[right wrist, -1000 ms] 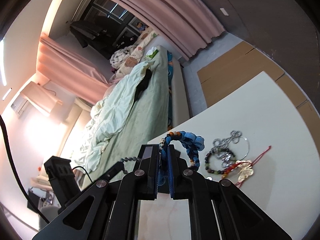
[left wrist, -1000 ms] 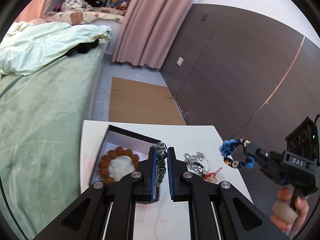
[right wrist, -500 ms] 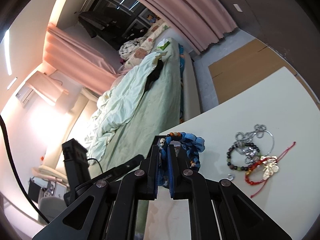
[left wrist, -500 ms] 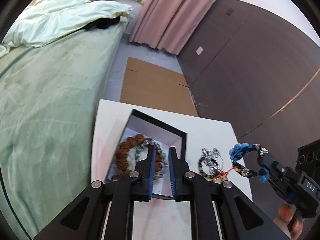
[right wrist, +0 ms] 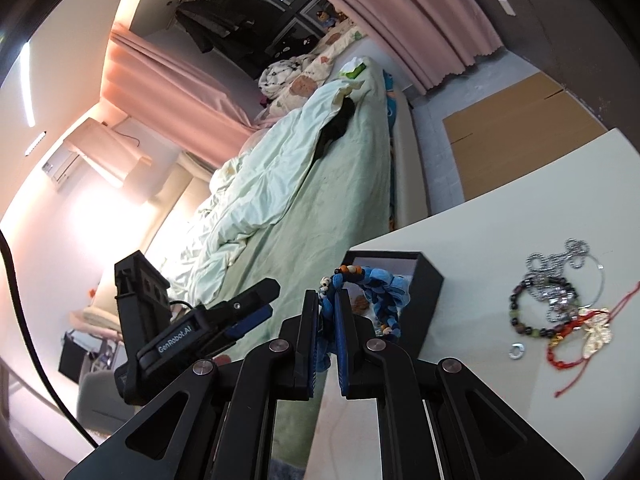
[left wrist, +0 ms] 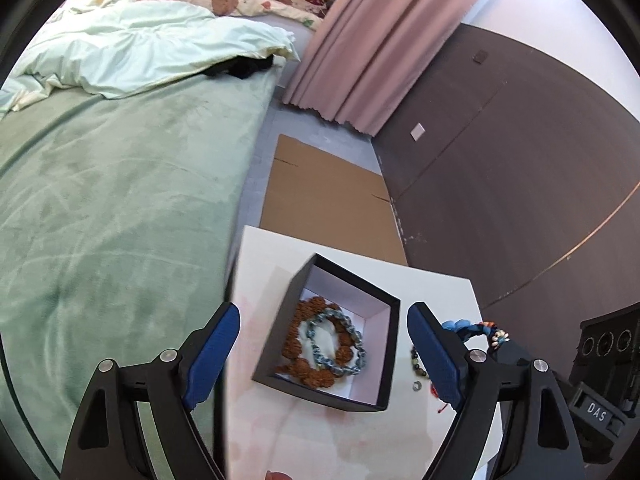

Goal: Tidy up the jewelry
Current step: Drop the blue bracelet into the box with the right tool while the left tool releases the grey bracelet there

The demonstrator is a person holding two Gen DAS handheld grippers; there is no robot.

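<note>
Jewelry is being sorted into a square black box with a pale lining (left wrist: 390, 312) standing on a white table (left wrist: 264, 264). Inside the box, a grey-green beaded bracelet (left wrist: 340, 344) lies flat across a ring of knobbly brown wooden beads (left wrist: 308, 308).

Above and around the box, the left gripper (left wrist: 322, 354) has its blue-padded jaws spread wide and holds nothing. A second ago those jaws were pinched on the grey-green bracelet; they have just been opening, and the bracelet now lies in the box.

The right gripper (right wrist: 328, 320) is clamped tight on a blue bracelet with orange and white beads (right wrist: 384, 292), whose loop stands upright ahead of the fingertips. In the right wrist view the loop overlaps the box's near edge, so the right hand looks nearer for the next drop; it has closed in on the box from farther right.

To the right of the box, a loose tangle of silver chain, dark beads and red cord (right wrist: 560, 308) waits on the table.
</note>
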